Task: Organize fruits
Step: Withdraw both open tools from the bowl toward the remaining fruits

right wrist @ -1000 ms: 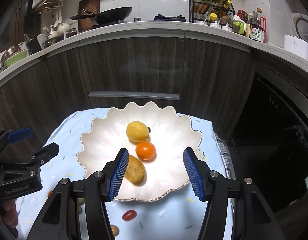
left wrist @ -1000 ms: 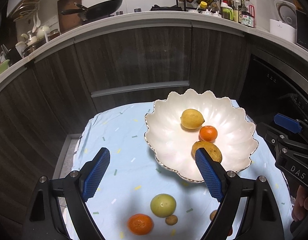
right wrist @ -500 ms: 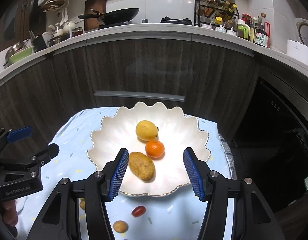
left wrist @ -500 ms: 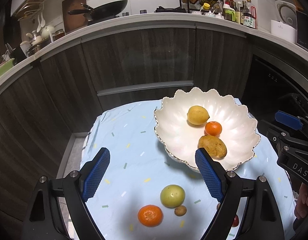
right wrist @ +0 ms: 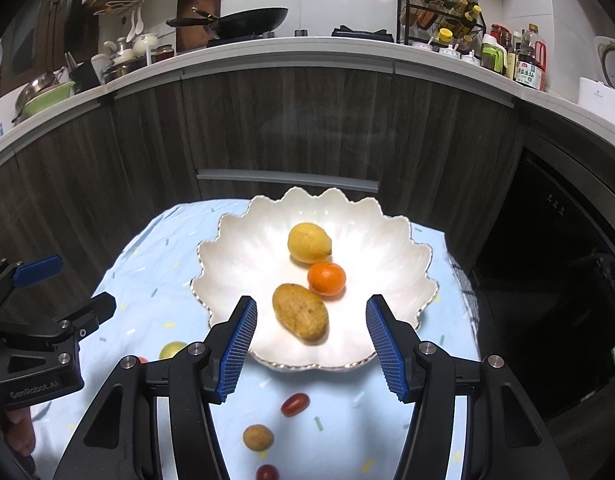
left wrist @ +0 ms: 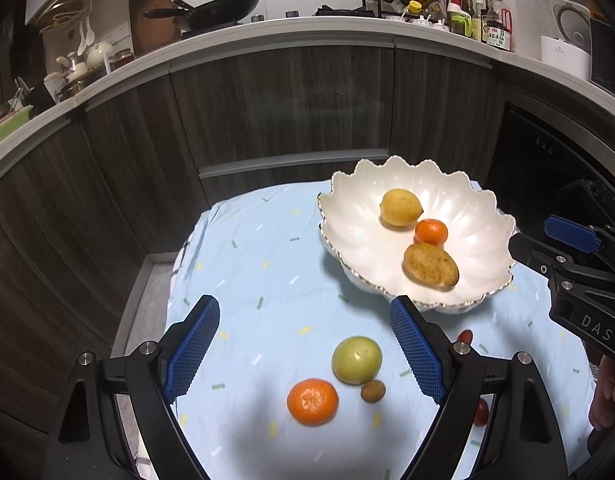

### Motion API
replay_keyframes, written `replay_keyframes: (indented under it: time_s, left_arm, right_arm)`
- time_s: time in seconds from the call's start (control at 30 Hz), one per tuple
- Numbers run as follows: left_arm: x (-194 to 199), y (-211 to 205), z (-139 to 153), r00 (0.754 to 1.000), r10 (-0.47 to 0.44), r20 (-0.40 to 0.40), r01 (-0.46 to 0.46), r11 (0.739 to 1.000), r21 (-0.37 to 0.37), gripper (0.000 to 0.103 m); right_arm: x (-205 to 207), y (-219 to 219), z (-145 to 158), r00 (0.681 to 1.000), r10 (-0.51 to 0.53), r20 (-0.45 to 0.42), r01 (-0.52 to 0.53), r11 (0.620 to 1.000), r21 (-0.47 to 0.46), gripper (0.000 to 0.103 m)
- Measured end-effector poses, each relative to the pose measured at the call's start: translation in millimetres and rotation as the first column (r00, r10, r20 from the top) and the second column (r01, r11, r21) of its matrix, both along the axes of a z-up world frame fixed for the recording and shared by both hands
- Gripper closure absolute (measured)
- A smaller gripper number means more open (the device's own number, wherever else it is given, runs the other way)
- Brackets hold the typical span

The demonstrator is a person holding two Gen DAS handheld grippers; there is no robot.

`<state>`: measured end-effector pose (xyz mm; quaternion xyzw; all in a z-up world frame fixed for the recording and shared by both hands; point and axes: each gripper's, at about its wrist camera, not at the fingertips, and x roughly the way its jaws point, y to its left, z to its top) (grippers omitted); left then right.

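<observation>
Both claws have pulled back from the scalloped glossy white bowl [left wrist: 459, 216], so the loose fruit now lies ahead of the left claw [left wrist: 305, 350]: round green fruit [left wrist: 356, 359], dimpled orange [left wrist: 312, 401], small brown fruit [left wrist: 373, 391] on the blue confetti-print worktop [left wrist: 259, 264]. Left claw is spread wide and empty; right claw [right wrist: 310, 344] is parted and empty, lemon [right wrist: 309, 242], mandarin [right wrist: 326, 278] and speckled oval fruit [right wrist: 300, 312] in the bowl beyond it. Pickup likely next.

"DAS" is read on the right gripper [left wrist: 583, 280] body, and "GenRobot.AI" is seen printed on the left gripper [right wrist: 39, 344] body
</observation>
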<state>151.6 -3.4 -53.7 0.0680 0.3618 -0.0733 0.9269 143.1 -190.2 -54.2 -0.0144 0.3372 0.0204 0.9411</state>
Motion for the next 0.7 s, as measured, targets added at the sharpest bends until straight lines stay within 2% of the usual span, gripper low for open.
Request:
replay_keyframes:
  time_s: [0.7]
  left_arm:
    - [-15, 12, -40, 0.999, -0.013, -0.048, 0.013, 1.0, 0.007, 0.016]
  right_arm:
    - [-16, 17, -37, 0.996, 0.026, -0.084, -0.026, 1.0, 0.0, 0.045]
